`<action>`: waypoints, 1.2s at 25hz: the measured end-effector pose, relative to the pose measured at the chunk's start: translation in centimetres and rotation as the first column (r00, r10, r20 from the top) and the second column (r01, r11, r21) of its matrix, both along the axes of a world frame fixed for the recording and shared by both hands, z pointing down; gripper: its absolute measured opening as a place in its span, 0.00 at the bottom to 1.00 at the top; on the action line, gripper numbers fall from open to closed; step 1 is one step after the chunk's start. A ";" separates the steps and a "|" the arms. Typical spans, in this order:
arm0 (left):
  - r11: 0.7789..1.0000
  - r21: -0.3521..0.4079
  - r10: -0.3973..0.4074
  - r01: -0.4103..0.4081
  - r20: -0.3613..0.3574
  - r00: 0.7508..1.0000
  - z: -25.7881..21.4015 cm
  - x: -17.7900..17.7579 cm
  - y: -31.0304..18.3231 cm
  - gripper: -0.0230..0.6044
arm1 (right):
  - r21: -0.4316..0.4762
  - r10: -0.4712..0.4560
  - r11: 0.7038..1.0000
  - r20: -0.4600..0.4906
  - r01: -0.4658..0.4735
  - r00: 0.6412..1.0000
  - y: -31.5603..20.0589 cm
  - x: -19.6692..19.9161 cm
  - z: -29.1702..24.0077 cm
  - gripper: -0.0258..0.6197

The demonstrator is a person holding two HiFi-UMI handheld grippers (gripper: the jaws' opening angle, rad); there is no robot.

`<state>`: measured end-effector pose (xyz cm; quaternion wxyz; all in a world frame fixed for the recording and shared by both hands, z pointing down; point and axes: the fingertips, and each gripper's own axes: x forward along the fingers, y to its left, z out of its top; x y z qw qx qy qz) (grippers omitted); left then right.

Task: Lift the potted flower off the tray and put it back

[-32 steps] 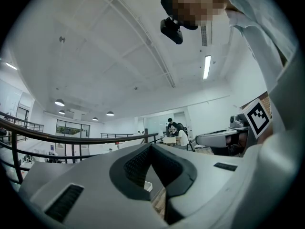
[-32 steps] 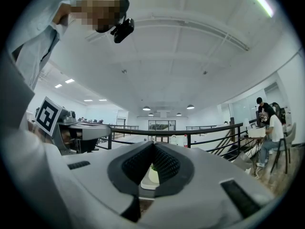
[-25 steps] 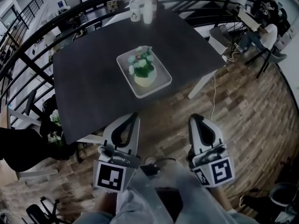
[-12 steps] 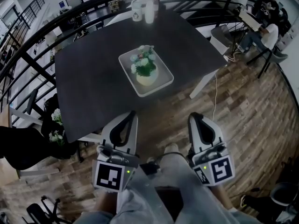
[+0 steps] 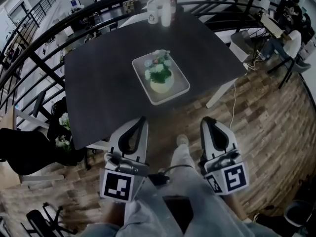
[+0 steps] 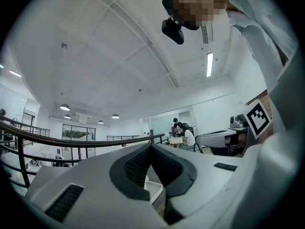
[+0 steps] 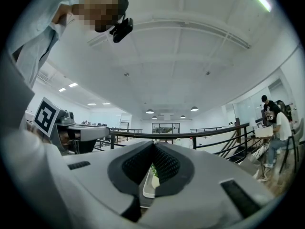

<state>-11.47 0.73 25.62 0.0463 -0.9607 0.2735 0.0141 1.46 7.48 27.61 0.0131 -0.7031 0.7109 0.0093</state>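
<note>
Reach not yet begun: the closed, empty left gripper (image 5: pixel 141 119) and right gripper (image 5: pixel 207 120) should open toward the far pot (image 5: pixel 162 86) on its tray (image 5: pixel 179 81).

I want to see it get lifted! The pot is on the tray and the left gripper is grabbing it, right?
Not quite. The pot sits on the tray, but the left gripper isn't grabbing it: it's shut, empty and well short of the pot. The head view shows this.
</note>
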 end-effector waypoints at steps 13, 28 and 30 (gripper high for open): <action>0.998 -0.049 -0.021 0.024 0.063 0.998 2.9 3.7 -3.9 0.02 | -0.015 -0.092 0.996 -0.010 0.092 0.996 -5.2 2.7 0.0 0.04; 0.967 -0.186 -0.147 0.173 0.141 0.979 9.5 5.7 -10.7 0.33 | -0.101 -0.231 0.968 -0.008 0.229 0.973 -12.2 6.0 2.0 0.04; 0.969 -0.177 -0.138 0.172 0.190 0.972 10.6 6.3 -11.1 0.37 | -0.114 -0.246 0.963 -0.005 0.244 0.969 -12.7 6.4 2.4 0.04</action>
